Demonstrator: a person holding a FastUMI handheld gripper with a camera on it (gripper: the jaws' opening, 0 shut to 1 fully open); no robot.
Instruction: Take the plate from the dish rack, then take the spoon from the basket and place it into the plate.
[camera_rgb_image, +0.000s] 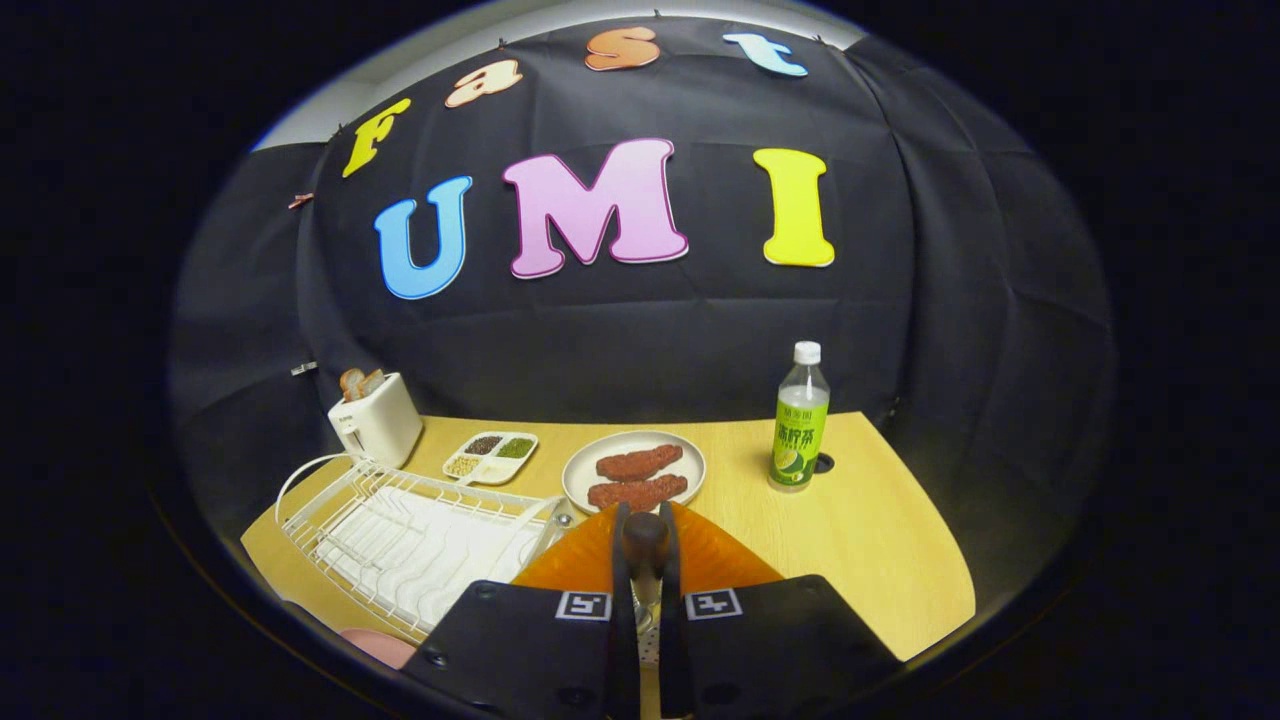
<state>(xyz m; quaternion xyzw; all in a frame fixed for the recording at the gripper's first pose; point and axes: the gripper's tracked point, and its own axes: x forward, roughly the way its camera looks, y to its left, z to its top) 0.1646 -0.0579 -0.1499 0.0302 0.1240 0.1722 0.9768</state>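
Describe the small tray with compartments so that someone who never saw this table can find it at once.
On the wooden table, look between the white toaster and the round plate holding two brown pieces. The tray lies there, just behind the white dish rack. It alone is rectangular and divided, with dark, green and pale fillings.

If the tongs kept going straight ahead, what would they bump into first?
Probably the white plate with two brown pieces of food, which lies just beyond the orange plate. The tongs are shut on a dark spoon handle above that orange plate. Depth is hard to judge, so they might pass over it.
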